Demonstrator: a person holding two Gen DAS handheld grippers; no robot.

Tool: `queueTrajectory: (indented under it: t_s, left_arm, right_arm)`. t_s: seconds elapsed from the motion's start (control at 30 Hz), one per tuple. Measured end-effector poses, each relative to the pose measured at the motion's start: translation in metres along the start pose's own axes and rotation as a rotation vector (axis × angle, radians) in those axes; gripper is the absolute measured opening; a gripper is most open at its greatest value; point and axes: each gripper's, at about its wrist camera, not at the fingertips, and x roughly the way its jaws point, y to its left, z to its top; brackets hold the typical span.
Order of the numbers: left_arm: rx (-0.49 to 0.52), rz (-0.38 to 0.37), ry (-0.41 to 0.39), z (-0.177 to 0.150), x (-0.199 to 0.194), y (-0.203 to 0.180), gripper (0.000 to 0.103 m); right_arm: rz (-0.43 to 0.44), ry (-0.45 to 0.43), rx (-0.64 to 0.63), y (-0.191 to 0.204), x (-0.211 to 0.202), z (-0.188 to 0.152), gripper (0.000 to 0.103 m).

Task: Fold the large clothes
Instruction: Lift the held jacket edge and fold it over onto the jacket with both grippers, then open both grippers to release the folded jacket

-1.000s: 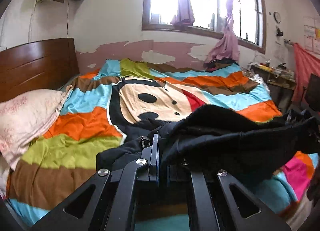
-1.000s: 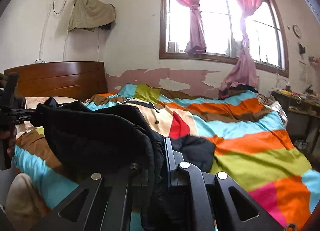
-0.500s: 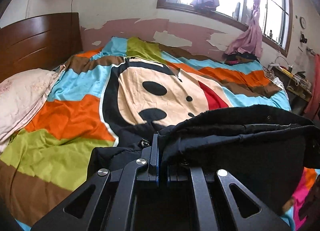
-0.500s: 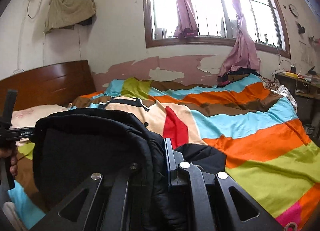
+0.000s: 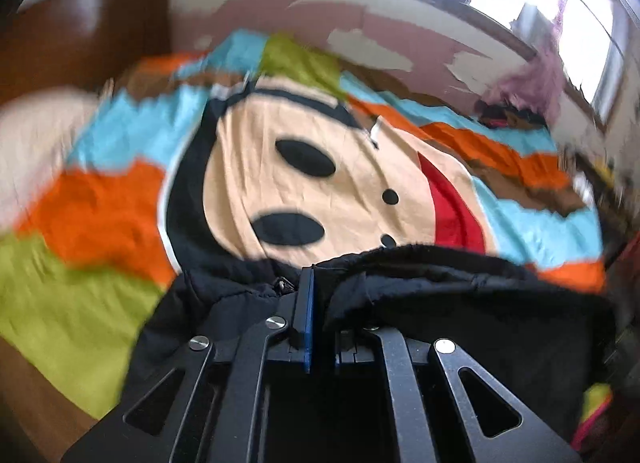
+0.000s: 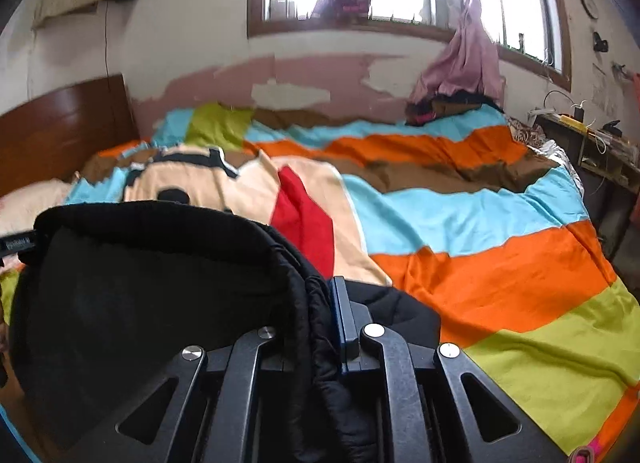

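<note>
both jaws pinched on black jacket (image 6: pixel 152 295) edge — fabric stretched between, above bed (image 6: pixel 500 271)

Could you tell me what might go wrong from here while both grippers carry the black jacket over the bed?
1. The right gripper has just been opening slightly with bunched jacket fabric between its fingers; that edge might slip out.
2. The left gripper pinches only a thin edge near the zipper, so a tug could free it.
3. The slack middle may crease when laid on the quilt.
</note>
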Motion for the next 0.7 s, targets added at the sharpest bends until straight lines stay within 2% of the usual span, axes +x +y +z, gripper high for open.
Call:
queueTrajectory:
  t_s: [0.07, 0.13, 0.17, 0.2, 0.33, 0.43, 0.7]
  left_arm:
    - [-0.065, -0.026, 0.026, -0.001, 0.001, 0.01, 0.004]
    - [-0.059, -0.036, 0.024, 0.0, -0.006, 0.014, 0.006]
    - [-0.04, -0.037, 0.015, 0.0, -0.012, 0.014, 0.007]
    - [-0.025, -0.035, 0.006, 0.002, -0.017, 0.012, 0.008]
    - [0.02, -0.029, 0.004, 0.004, -0.035, 0.006, 0.009]
    - [0.011, -0.032, 0.012, 0.004, -0.04, 0.004, 0.01]
    - [-0.045, -0.067, 0.059, 0.018, -0.063, 0.002, 0.012]
  right_arm:
    - [-0.012, 0.011, -0.004, 0.001, 0.003, -0.006, 0.021]
    - [-0.013, -0.002, 0.001, 0.0, -0.002, -0.009, 0.039]
    - [-0.005, -0.02, 0.012, -0.001, -0.007, -0.009, 0.058]
    - [0.007, -0.041, 0.023, -0.002, -0.013, -0.009, 0.072]
    - [0.053, -0.073, 0.061, -0.007, -0.033, -0.006, 0.076]
    - [0.063, -0.07, 0.087, -0.01, -0.045, -0.011, 0.077]
    - [0.078, -0.087, 0.036, 0.002, -0.08, -0.025, 0.086]
